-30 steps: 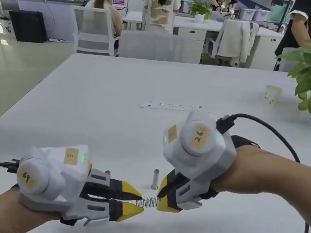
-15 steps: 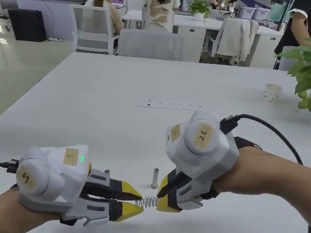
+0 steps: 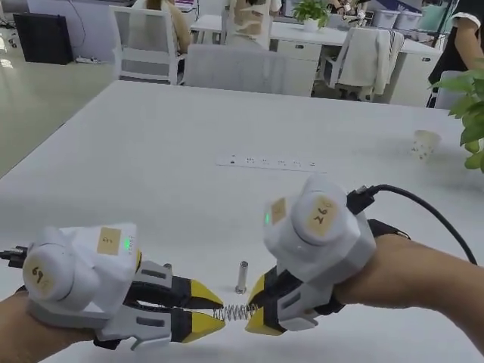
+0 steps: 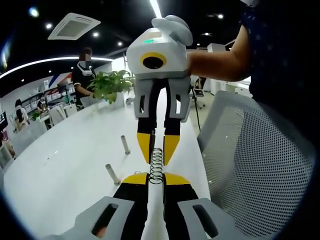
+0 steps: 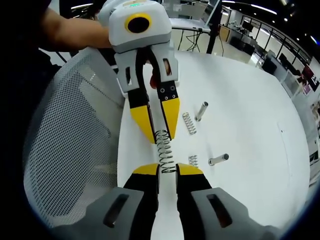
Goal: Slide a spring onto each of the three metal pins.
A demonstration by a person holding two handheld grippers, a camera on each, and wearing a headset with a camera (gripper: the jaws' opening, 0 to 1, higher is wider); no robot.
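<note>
Pinching one spring end to end between the left hand-held gripper and the right hand-held gripper, both clamped narrow on its tips, at the near edge of the desk. Judging it light, bendy, likely to buckle or flick away. Favouring a grip near one end, leaving the bore open for the upright pin just beyond.

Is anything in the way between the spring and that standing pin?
Nothing visible. The left claw and right claw hold the spring by its ends, and the upright pin stands just beyond it.
</note>
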